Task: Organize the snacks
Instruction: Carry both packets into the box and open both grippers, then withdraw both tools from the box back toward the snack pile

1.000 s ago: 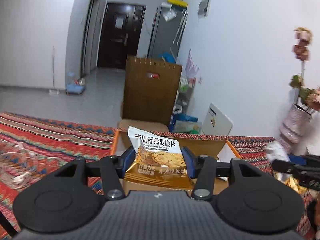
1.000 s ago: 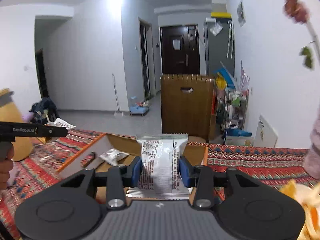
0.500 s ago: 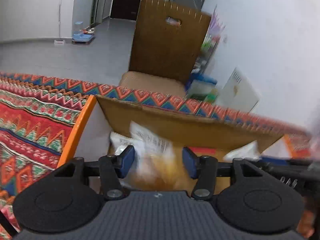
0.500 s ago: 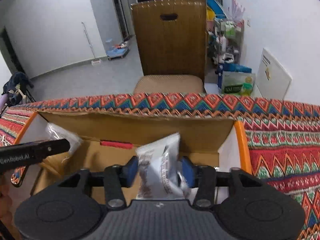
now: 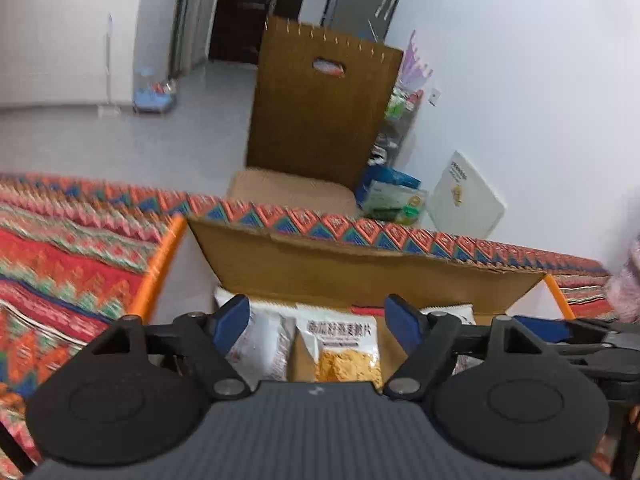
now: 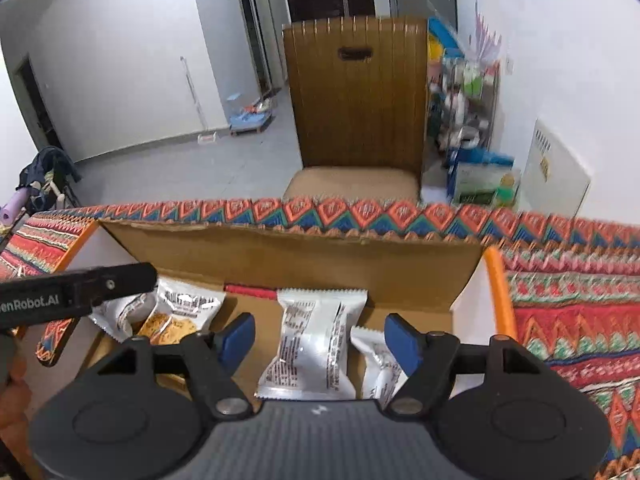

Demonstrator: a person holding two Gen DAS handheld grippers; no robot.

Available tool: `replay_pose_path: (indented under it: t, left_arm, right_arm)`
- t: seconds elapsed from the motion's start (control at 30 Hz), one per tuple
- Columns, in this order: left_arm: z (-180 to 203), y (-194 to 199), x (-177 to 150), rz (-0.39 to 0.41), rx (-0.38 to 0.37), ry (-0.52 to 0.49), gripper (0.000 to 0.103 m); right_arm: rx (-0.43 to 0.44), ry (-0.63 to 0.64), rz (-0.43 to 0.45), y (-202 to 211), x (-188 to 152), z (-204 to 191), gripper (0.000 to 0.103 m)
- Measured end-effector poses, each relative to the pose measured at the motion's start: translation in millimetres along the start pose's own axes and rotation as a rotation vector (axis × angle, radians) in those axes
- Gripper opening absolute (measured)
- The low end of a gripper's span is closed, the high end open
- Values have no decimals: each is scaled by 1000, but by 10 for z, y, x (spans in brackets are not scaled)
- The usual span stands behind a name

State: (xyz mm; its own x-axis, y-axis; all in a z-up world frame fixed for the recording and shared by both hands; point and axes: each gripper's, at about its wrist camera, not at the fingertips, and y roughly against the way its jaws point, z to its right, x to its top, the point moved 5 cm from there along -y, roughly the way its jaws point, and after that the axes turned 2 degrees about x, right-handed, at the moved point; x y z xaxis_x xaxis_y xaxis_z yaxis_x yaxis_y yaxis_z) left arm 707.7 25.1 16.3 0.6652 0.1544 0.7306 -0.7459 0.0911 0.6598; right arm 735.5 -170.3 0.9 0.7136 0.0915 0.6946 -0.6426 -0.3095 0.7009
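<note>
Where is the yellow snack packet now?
In the left wrist view, the yellow snack packet lies inside the cardboard box, beside a white packet.

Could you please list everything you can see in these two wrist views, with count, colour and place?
cardboard box: one, brown with orange-edged white flaps, open on the tablecloth.
snack packets: at least four, all in the box; a white and orange packet below the left gripper, a white packet below the right gripper, others beside them.
tablecloth: one, red zigzag pattern, under the box.
chair: one, brown wood, beyond the table.
shelf rack: one, cluttered, by the right wall.
white board: one, leaning on the wall.
left gripper: black, blue pads, open above the box.
right gripper: same, open.
</note>
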Motion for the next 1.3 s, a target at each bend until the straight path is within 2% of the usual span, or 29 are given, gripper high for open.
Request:
replay_pose_path:
  t: [0.07,0.1,0.2,0.3,0.37,0.5,0.6,0.67,0.77,0.93,1.1,1.3]
  left_arm:
    - [39,176,42,11,-17,-6,78]
    - [46,300,68,20,-33,-2,79]
    - [56,680,62,79,-43,-16,83]
    - [72,1018,-26,98,-1,-73,83]
    - [65,1275,-88,112,1,-73,83]
    - [85,1902,-291,111,-78,-43,88]
    - [129,2416,-493,152,-104,-73,94]
    - [168,2762,-652,203,-123,-111,101]
    - [190,3178,-937,247,-107,-161,103]
    - [180,3765,-1520,318,-99,-206,103]
    - [144,4093,-2122,335,-88,-230,103]
    - [112,4374,-2829,407,-74,-253,103]
  right_arm:
    - [-60,10,38,159,-16,-65,82]
    - [-72,4,58,265,-29,-89,82]
    - [-40,-29,106,605,-63,-146,82]
    - [-30,-37,140,1007,-101,-239,83]
    - [-25,-27,157,1272,-145,-300,86]
    - [-9,30,182,1840,-301,-465,90]
    - [-8,53,211,2268,-485,-555,92]
    - [-2,65,238,2574,-641,-606,96]
    - [15,83,280,3000,-947,-663,100]
    - [35,100,316,3512,-1582,-712,101]
    - [39,94,367,3848,-2255,-729,103]
    - [-36,76,401,4025,-3012,-700,103]
